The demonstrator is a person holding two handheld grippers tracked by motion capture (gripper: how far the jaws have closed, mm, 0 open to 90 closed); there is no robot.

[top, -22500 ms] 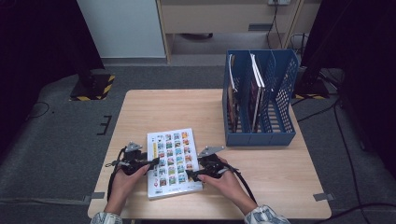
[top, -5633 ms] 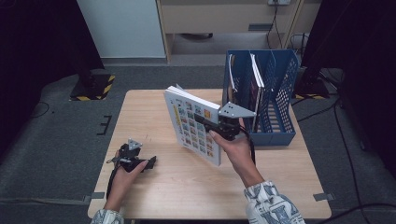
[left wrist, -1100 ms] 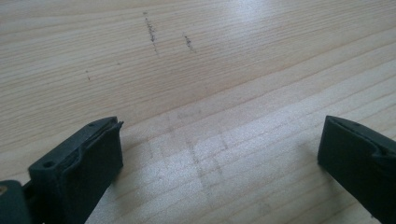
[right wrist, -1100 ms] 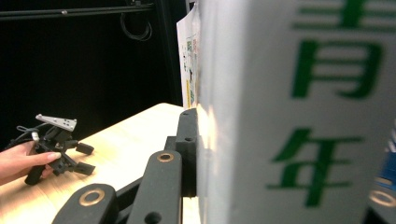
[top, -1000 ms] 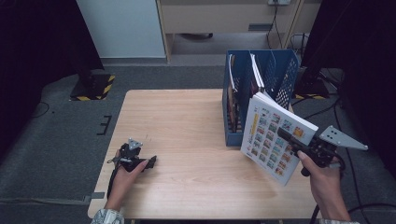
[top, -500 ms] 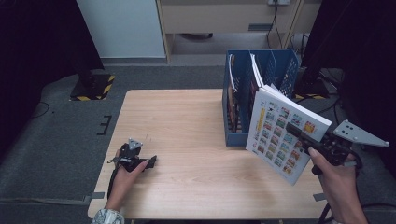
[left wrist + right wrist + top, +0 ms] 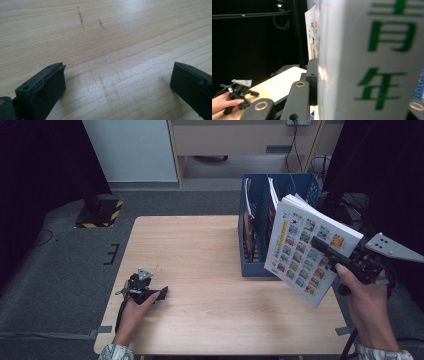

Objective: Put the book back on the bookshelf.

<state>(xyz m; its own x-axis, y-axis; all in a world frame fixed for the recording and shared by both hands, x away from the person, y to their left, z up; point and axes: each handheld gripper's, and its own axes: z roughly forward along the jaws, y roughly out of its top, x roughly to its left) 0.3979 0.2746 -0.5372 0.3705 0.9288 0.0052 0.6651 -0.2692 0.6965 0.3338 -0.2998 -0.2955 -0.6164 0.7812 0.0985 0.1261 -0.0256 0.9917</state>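
Your right tongs [image 7: 325,249] are pinching the thick white softcover book with a grid of small colour pictures on its cover [image 7: 305,247], and they hold it in the air, tilted, over the right edge of the light wooden counter [image 7: 200,265] and just beside the blue plastic slotted file rack [image 7: 260,220]. In the right gripper view one black jaw lies flat against the cover, beside the book's white spine with large green characters [image 7: 384,60], so the grip sits close to the spine edge.

That is the sensible place to hold it. A book this thick is probably fairly heavy for a single pinch, and it looks stiff near the binding but floppy toward the free page edges. The cover looks glossy, so expect it to slide if your grip loosens. Because you hold it at one edge, the weight hangs off to the side and will try to twist in the jaws; keep the spine low or vertical so the pages do not fan open.

The rack already holds other books standing upright [image 7: 248,220], so the free slot is narrow. Lead with the spine or the bottom edge, not a loose corner.

Your left tongs [image 7: 159,294] rest on the counter near its front left, well apart from the book, spread wide with nothing but bare wood between the jaws.
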